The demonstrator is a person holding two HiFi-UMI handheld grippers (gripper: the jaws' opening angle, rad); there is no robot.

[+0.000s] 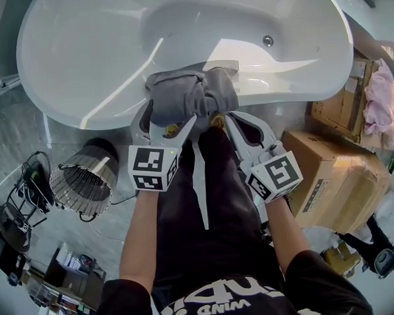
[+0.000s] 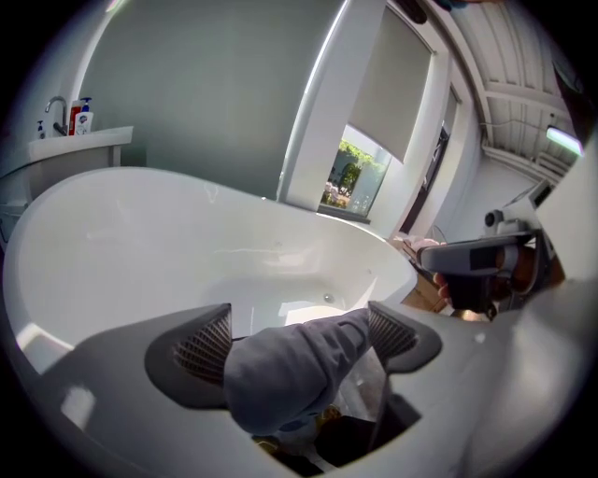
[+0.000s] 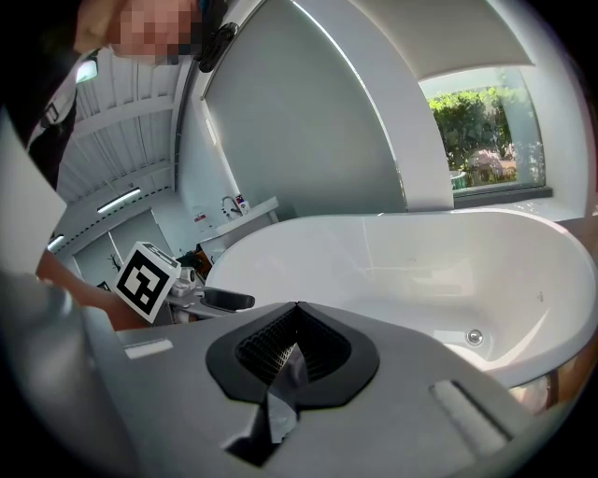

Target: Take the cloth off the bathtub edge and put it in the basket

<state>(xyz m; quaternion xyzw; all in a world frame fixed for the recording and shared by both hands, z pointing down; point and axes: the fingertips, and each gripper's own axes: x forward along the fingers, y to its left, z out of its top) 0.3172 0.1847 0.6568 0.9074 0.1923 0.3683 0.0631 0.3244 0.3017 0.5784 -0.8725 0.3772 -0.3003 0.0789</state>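
You stand at the white bathtub [image 1: 96, 54], looking steeply down, with both grippers raised to its near edge. The gray cloth [image 1: 191, 92] lies bunched over that edge, part of it hanging down the outer wall in front of your dark trousers.

Your left gripper [image 1: 171, 114] has its jaws spread wide. In the left gripper view a thick fold of the cloth sits between the two ribbed pads [image 2: 204, 345] and fills most of the gap, but the pads are not clamped on it.

Your right gripper [image 3: 295, 327] comes in from the right at the lower right side of the bundle. In the right gripper view its jaws are drawn together, with a thin strip of gray fabric pinched between the pads.

The marker cubes on both grippers face the head camera, just above your forearms.

The wire-mesh basket [image 1: 85, 183] stands on the floor to your left, below the tub's outer wall and well apart from the cloth. Cardboard boxes [image 1: 333, 175] are stacked to your right, and a pink fabric [image 1: 379, 102] lies on the box nearest the tub. The tub's drain [image 1: 268, 40] shows on its far side.
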